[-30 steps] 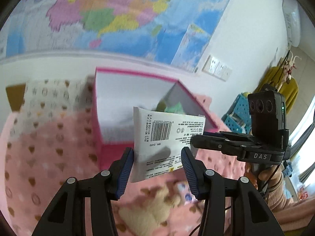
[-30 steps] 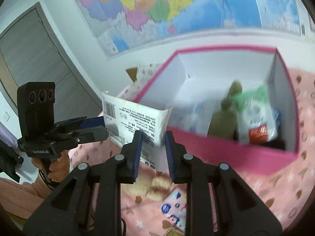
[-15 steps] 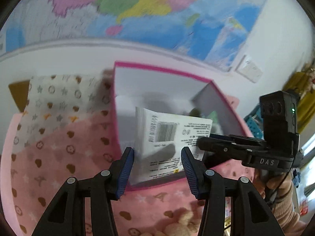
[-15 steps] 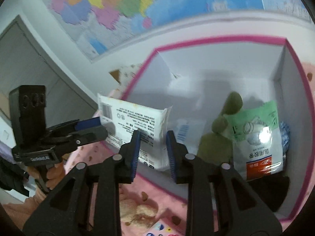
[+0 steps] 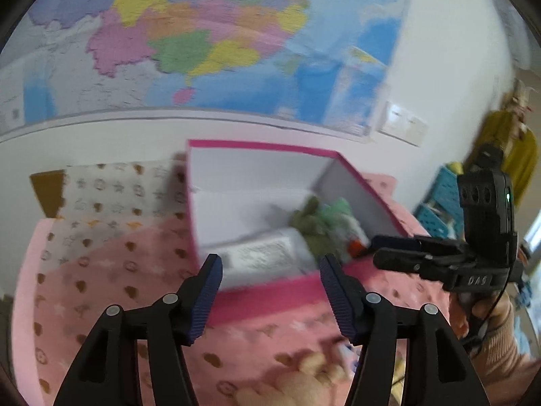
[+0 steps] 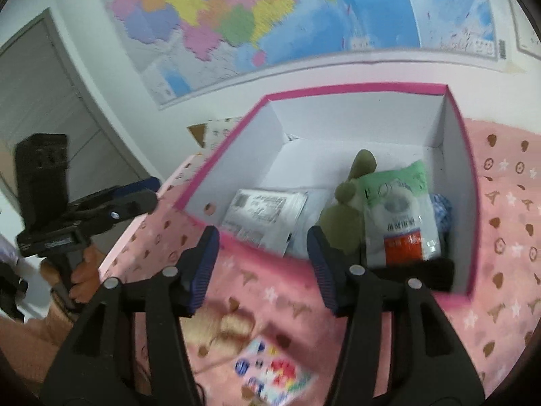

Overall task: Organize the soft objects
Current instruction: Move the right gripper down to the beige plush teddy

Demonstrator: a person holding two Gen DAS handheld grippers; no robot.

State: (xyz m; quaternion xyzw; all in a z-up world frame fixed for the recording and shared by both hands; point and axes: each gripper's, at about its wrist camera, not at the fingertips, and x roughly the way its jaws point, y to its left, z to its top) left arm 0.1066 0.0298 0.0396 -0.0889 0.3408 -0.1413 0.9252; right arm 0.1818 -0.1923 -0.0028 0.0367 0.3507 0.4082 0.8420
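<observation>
A pink box (image 6: 471,203) with white inside walls stands on the pink blanket; it also shows in the left wrist view (image 5: 263,287). A white printed packet (image 6: 267,211) lies flat inside it near the front wall, also seen in the left wrist view (image 5: 267,257). Beside it are a green plush toy (image 6: 345,209) and a green-and-white bag (image 6: 402,213). My right gripper (image 6: 263,267) is open and empty just in front of the box. My left gripper (image 5: 270,297) is open and empty, also in front of the box.
A beige plush toy (image 6: 219,330) and a colourful packet (image 6: 274,377) lie on the blanket (image 6: 500,304) below the grippers. A map (image 5: 203,40) hangs on the wall behind. Blue baskets (image 5: 443,199) stand at the right.
The right gripper carried the white packet over the box, opened and let it go; the packet now lies inside. Both grippers have drawn back and stand wide open.
</observation>
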